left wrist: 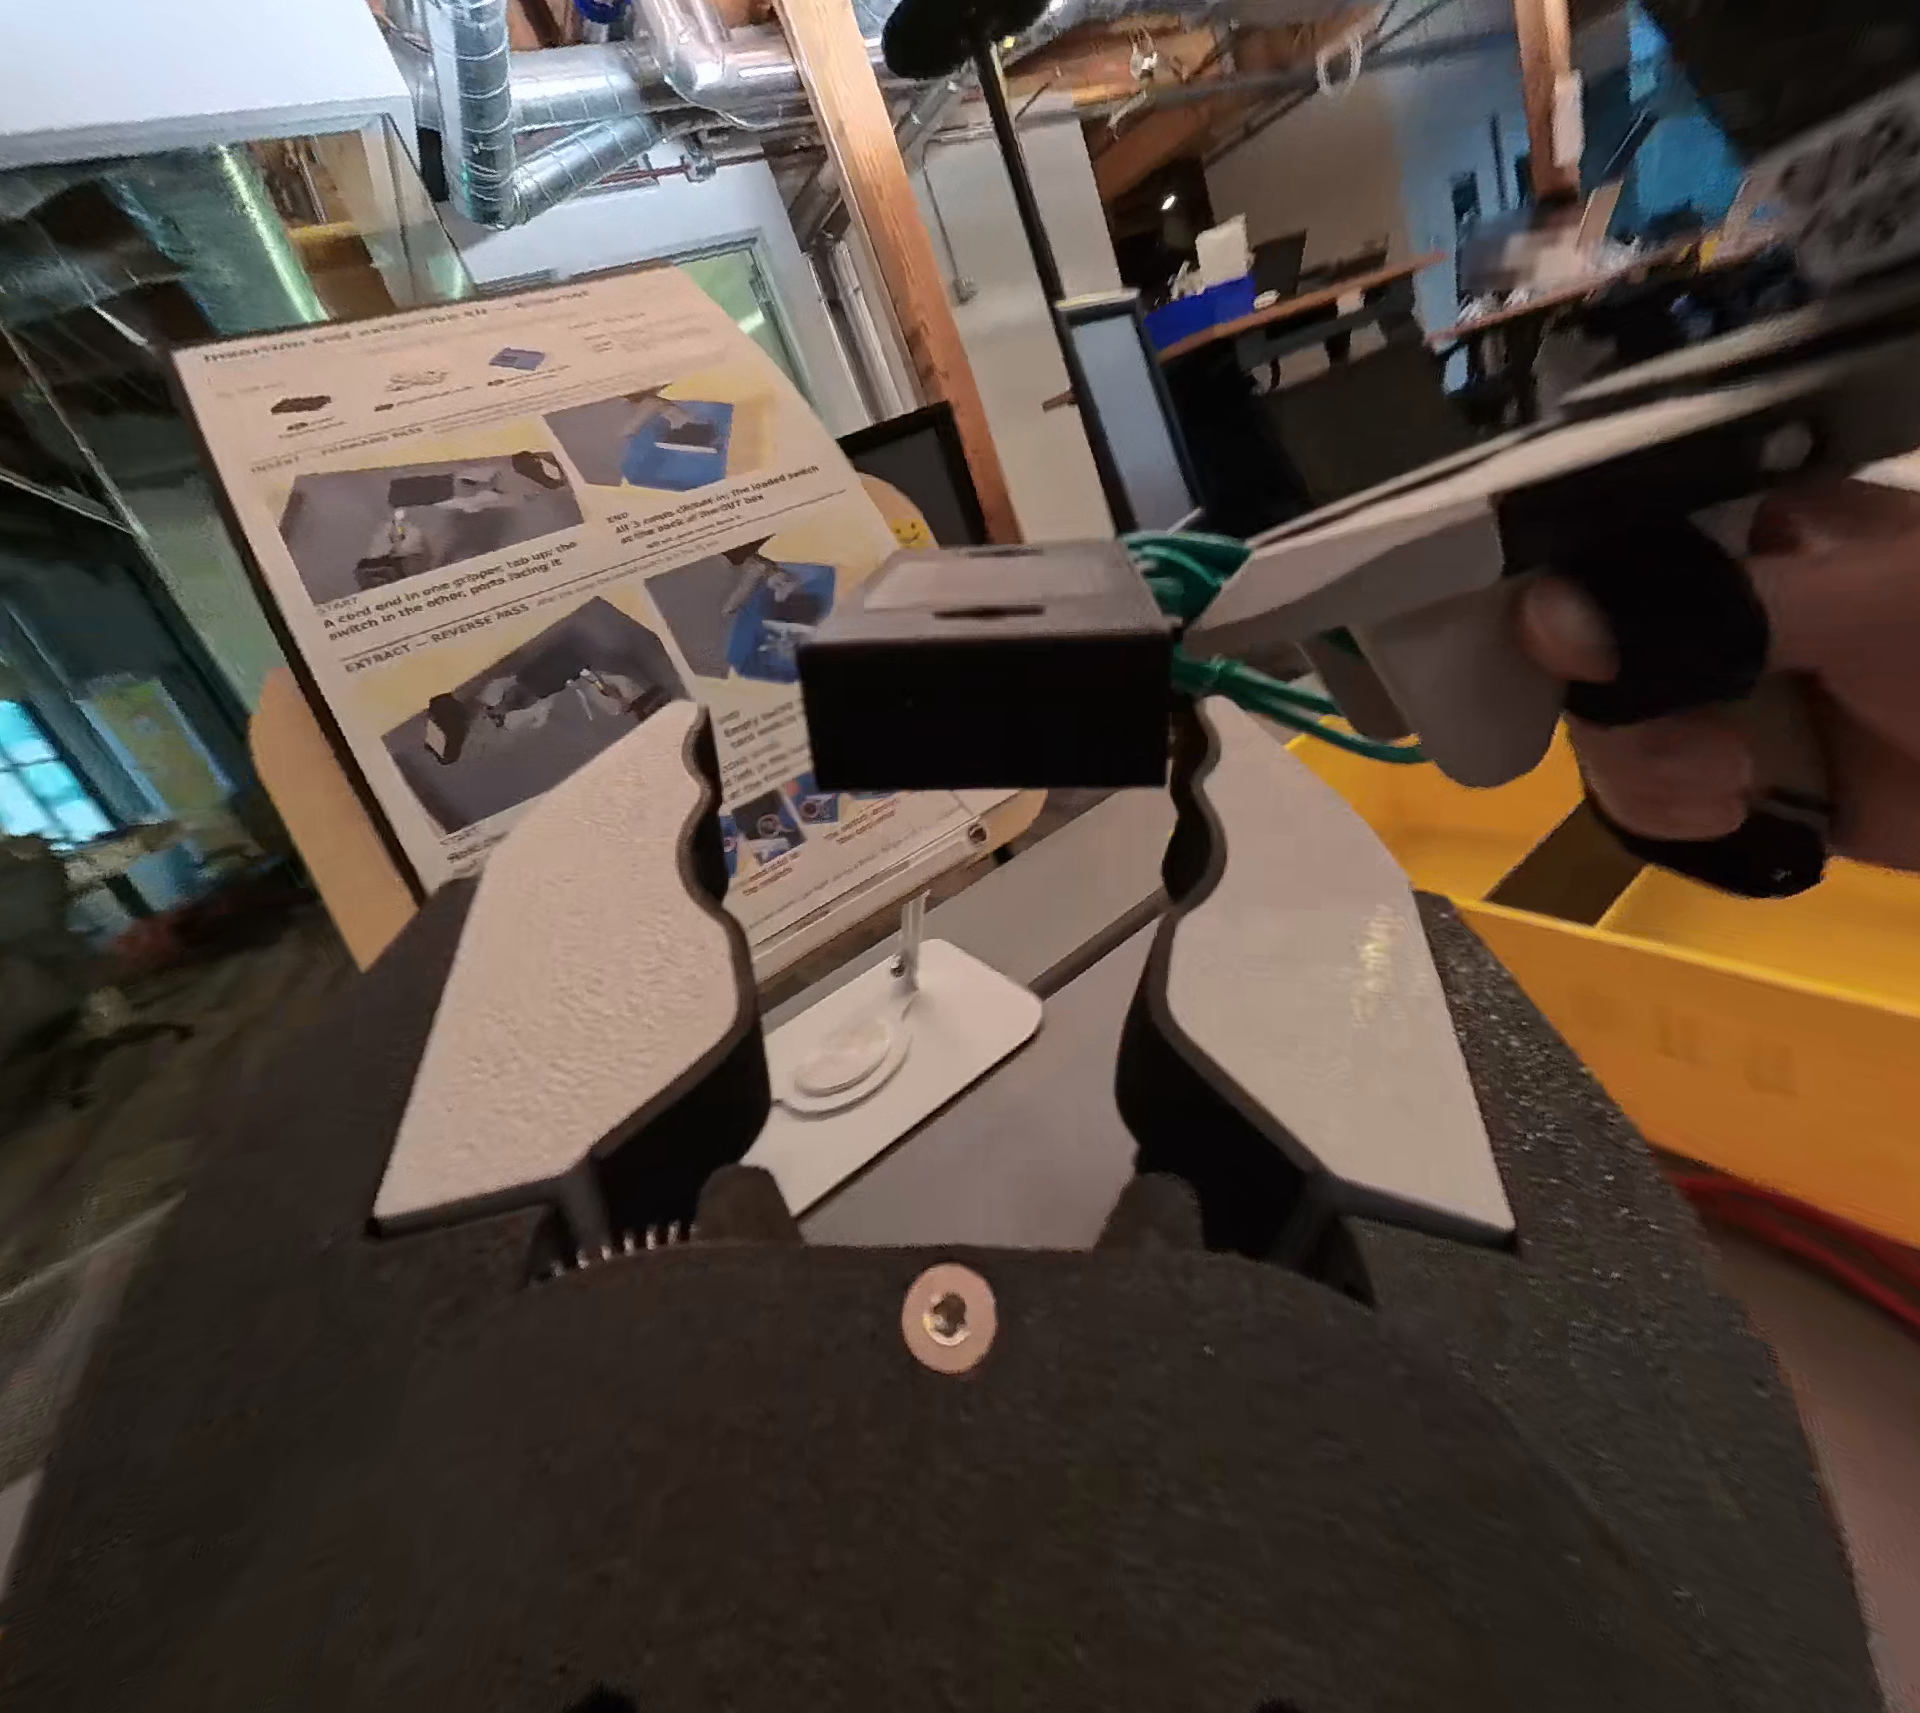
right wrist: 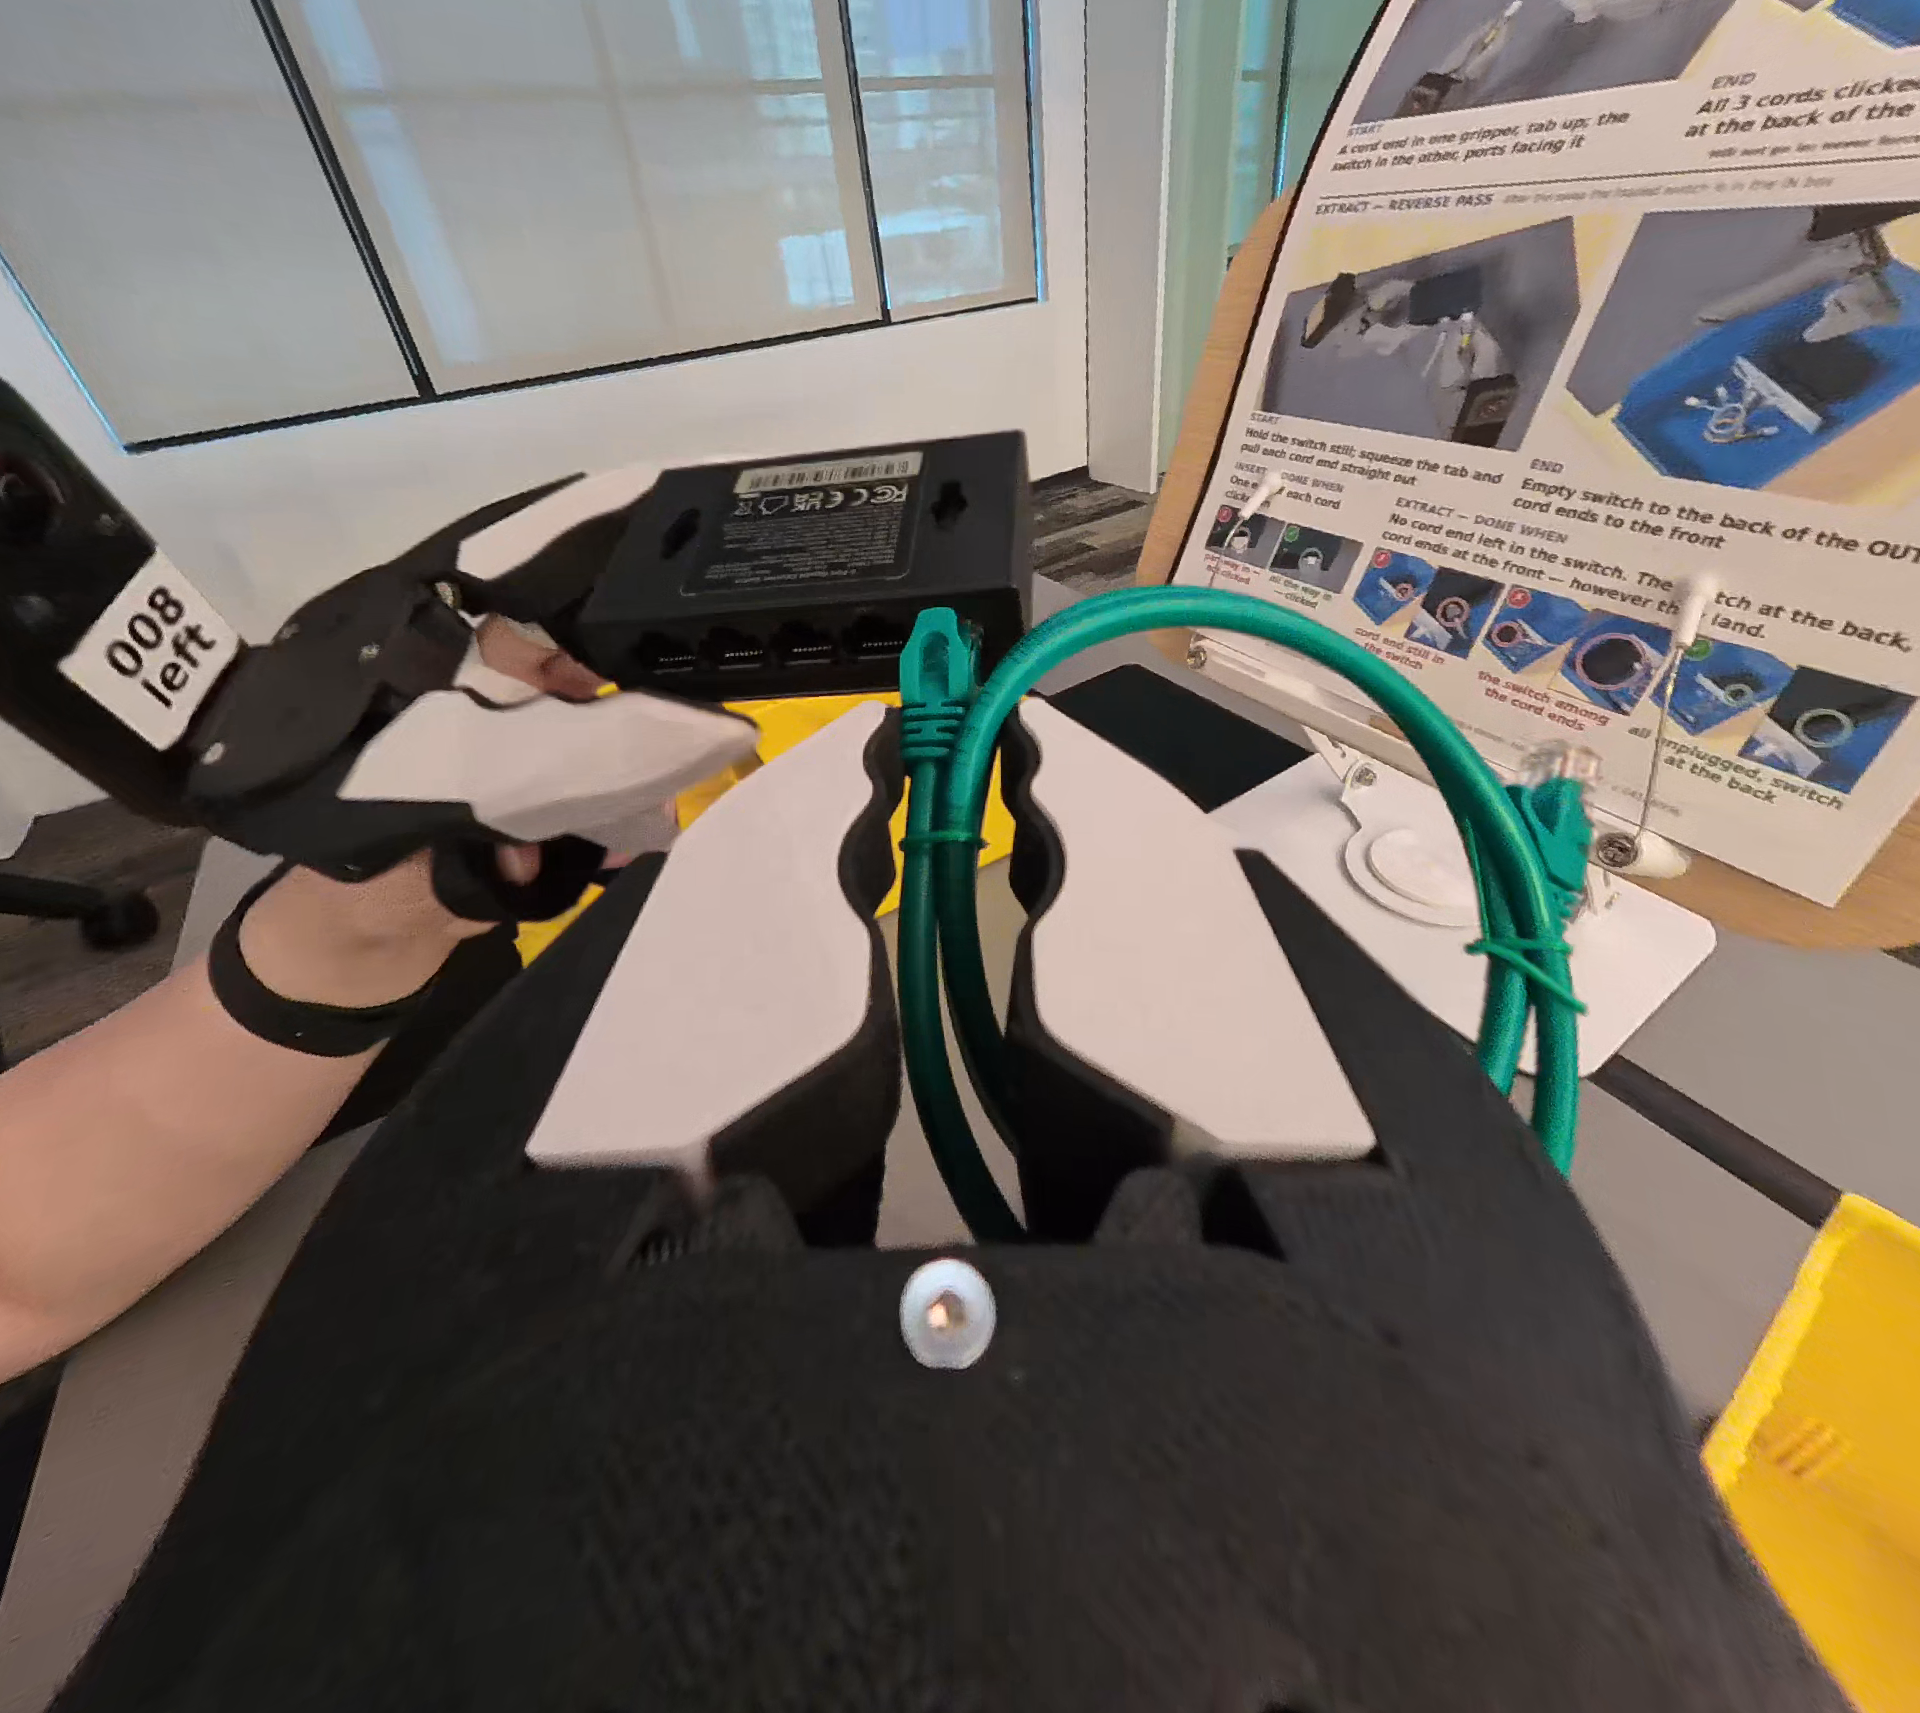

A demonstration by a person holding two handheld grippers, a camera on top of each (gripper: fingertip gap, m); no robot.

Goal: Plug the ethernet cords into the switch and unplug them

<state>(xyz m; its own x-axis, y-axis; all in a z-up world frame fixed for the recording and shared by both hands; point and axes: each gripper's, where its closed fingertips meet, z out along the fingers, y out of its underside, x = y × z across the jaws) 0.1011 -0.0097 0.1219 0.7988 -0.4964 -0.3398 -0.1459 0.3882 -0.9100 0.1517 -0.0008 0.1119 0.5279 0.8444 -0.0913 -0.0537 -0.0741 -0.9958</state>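
A black switch (right wrist: pixel 831 541) is held in the air, its labelled underside up and its row of ports facing my right gripper. My left gripper (left wrist: pixel 940 749) is shut on the switch (left wrist: pixel 987 676); it also shows in the right wrist view (right wrist: pixel 675 624), gripping the switch's left end. My right gripper (right wrist: pixel 945 749) is shut on a green ethernet cord (right wrist: pixel 1247 624) just behind its plug (right wrist: pixel 940 666). The plug sits right at the port face; I cannot tell whether it is inside a port. The cord is looped and tied, and its other plug (right wrist: pixel 1558 790) hangs to the right. The right gripper (left wrist: pixel 1226 598) shows beside the switch.
An instruction board (right wrist: pixel 1610 313) on a white stand base (right wrist: pixel 1455 967) stands just behind the grippers; it also shows in the left wrist view (left wrist: pixel 540 583). A yellow bin (left wrist: pixel 1662 1019) sits at the right on the dark table (left wrist: pixel 987 1133), and its corner shows low right (right wrist: pixel 1829 1455).
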